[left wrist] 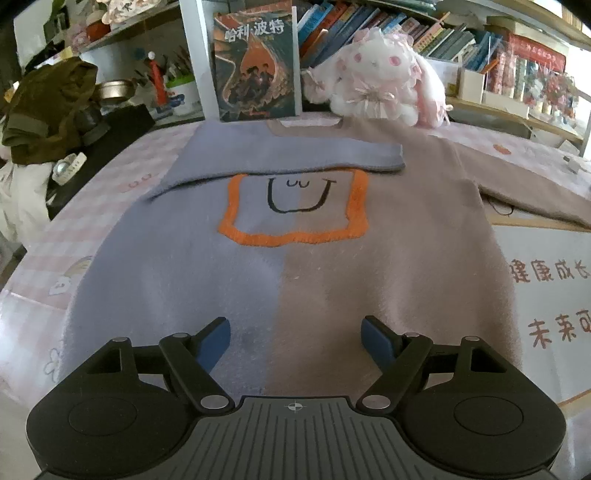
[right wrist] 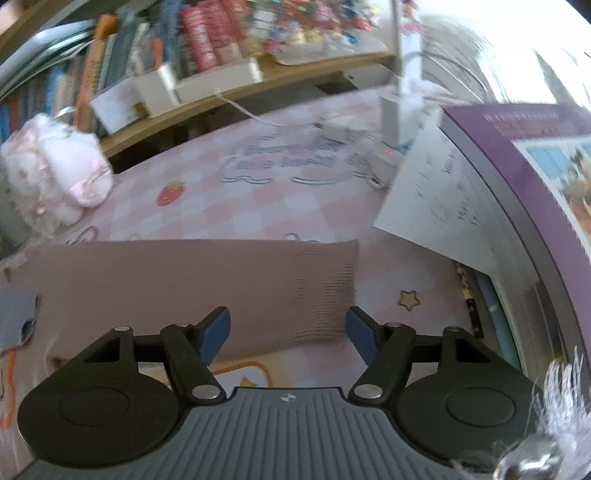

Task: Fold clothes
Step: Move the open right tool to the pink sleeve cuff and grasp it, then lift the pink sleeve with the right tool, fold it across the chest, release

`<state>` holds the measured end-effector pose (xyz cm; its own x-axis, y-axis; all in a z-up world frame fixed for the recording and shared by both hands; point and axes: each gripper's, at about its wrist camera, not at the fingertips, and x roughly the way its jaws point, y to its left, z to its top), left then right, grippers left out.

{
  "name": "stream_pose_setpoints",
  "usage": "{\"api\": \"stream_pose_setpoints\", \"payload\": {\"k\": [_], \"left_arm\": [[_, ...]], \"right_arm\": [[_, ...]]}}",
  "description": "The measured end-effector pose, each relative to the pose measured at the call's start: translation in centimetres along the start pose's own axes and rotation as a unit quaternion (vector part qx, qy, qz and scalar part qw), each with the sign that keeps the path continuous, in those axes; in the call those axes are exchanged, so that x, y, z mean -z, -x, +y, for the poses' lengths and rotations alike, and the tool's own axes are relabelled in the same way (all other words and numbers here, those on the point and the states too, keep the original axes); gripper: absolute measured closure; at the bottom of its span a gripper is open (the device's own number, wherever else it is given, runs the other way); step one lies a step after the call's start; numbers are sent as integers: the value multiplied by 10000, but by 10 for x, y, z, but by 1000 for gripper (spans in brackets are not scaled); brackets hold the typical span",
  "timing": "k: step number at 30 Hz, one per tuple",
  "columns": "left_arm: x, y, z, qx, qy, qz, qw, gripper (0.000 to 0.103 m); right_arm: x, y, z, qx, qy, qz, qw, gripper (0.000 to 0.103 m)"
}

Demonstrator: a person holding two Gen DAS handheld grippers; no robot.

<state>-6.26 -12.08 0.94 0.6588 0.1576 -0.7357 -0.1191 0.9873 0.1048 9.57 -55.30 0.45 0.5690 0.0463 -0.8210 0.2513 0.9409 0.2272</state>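
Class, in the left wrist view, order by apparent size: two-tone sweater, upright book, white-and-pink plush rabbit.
1. Blue-and-beige fuzzy sweater
2. and 3. Dark upright book and plush rabbit look alike; unranked.

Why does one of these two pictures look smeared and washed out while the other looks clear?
Left wrist view: sharp, evenly lit; the sweater and its orange outline read crisply, though the fisheye lens bends the bookshelf. Right wrist view: motion blur smears the books and plush toy, and window glare bleaches the top right corner.
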Motion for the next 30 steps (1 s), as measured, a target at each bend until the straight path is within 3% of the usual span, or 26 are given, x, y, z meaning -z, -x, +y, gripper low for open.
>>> {"api": "stream_pose_setpoints", "payload": {"k": [7,17,25,30], "left_arm": [[5,6,-5,-107,-48,12,9999,23],[6,7,-6,-185,-61,72,9998,23],[4,3,-4,-167,-166,36,9997,23],[1,0,0,-63,-244,-38,9997,23]], "right_arm": [[1,-10,-18,5,-431,-5,9991,44],[-3,-20,-6,-397,-226,43,9989,88],[-4,-10,5,-490,-237,-259,9982,93],[-8,7,21,-793,-191,-418,9958,93]]}}
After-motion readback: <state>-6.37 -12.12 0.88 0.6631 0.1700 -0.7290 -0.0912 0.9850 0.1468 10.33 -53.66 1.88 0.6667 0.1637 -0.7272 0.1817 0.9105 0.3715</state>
